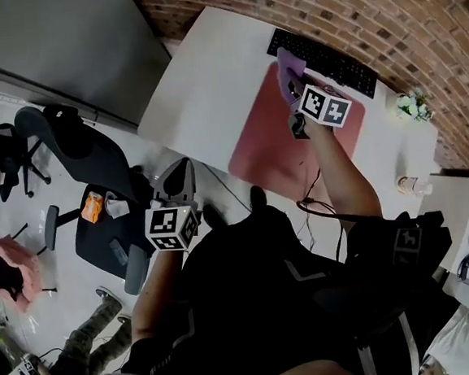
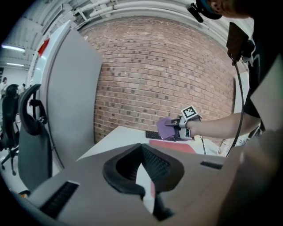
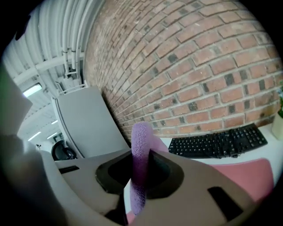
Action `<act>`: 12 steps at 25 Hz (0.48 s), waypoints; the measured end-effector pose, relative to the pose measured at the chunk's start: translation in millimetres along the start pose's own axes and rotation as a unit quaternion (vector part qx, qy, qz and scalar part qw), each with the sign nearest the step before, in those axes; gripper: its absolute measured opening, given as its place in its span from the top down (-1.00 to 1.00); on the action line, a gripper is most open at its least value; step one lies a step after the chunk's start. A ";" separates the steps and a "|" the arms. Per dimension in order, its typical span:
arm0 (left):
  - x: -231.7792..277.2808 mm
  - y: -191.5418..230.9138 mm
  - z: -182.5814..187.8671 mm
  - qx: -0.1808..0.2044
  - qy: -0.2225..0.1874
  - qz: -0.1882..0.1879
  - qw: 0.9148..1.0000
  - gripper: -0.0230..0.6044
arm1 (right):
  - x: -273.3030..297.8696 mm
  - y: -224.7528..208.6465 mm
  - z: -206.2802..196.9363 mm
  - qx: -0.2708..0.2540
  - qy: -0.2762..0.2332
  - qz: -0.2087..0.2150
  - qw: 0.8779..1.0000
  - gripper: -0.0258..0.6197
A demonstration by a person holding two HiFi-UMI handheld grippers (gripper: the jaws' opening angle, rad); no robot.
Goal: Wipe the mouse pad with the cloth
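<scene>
A pink mouse pad (image 1: 268,147) lies on the white desk (image 1: 209,87) in front of a black keyboard (image 1: 330,61). My right gripper (image 1: 294,86) is shut on a purple cloth (image 1: 288,65), held over the pad's far edge by the keyboard. In the right gripper view the cloth (image 3: 141,150) stands upright between the jaws, with the pad (image 3: 247,174) below. The left gripper view shows the cloth (image 2: 166,128) and right gripper (image 2: 179,128) above the pad (image 2: 174,145). My left gripper (image 1: 178,169) hangs off the desk's near edge, jaws together and holding nothing (image 2: 146,185).
A brick wall (image 1: 349,9) backs the desk. A small plant (image 1: 413,106) and a cup (image 1: 410,183) stand at the desk's right end. A black office chair (image 1: 85,155) and a grey partition (image 1: 51,43) are to the left. A cable (image 1: 306,184) hangs off the near edge.
</scene>
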State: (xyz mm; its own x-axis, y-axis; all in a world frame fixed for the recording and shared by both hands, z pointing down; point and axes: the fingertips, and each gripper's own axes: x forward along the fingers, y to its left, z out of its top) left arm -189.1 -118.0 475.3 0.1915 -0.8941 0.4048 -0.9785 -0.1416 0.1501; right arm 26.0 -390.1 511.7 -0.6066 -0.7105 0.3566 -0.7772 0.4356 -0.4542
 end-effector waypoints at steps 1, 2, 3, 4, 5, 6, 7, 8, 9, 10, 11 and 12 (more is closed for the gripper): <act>5.2 -5.7 4.6 0.011 -0.004 -0.012 1.000 0.92 | -14.1 4.0 4.8 -0.012 -0.006 0.001 1.000 0.73; 10.0 -11.1 9.2 0.020 -0.009 -0.023 0.999 0.92 | -28.4 7.8 9.3 -0.022 -0.013 0.001 1.000 0.73; 14.2 -16.2 13.6 0.027 -0.013 -0.034 0.999 0.92 | -42.1 11.3 12.7 -0.032 -0.019 -0.001 0.999 0.73; 17.4 -20.8 17.8 0.031 -0.016 -0.045 0.998 0.92 | -54.7 14.9 14.6 -0.041 -0.024 -0.002 0.999 0.73; 19.7 -24.7 22.0 0.033 -0.019 -0.056 0.998 0.92 | -66.4 18.8 15.4 -0.052 -0.028 -0.004 0.998 0.73; 21.7 -28.2 26.2 0.036 -0.022 -0.065 0.997 0.92 | -77.8 23.0 15.6 -0.064 -0.031 -0.006 0.997 0.73; 23.2 -31.3 30.4 0.037 -0.025 -0.074 0.996 0.92 | -89.2 27.5 15.9 -0.079 -0.035 -0.008 0.996 0.73; 24.0 -33.9 33.9 0.037 -0.028 -0.081 0.996 0.92 | -100.6 32.5 16.1 -0.097 -0.038 -0.009 0.995 0.73; 24.0 -36.1 36.8 0.037 -0.032 -0.087 0.995 0.92 | -112.0 37.8 16.3 -0.114 -0.043 -0.009 0.993 0.73; 23.4 -37.9 39.4 0.036 -0.035 -0.092 0.994 0.92 | -123.5 43.0 16.5 -0.126 -0.048 -0.009 0.991 0.73; 22.5 -39.3 42.0 0.038 -0.038 -0.097 0.994 0.92 | -135.1 47.9 16.9 -0.131 -0.056 -0.010 0.990 0.73; 21.3 -40.4 44.8 0.041 -0.042 -0.103 0.993 0.92 | -146.4 52.7 17.8 -0.130 -0.065 -0.010 0.989 0.73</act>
State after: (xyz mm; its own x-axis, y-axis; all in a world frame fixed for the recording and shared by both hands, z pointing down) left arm -148.9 -150.4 437.4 0.3839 -0.8745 0.2965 -0.9231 -0.3557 0.1462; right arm 76.9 -272.9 421.0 -0.5769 -0.7784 0.2477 -0.8161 0.5362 -0.2157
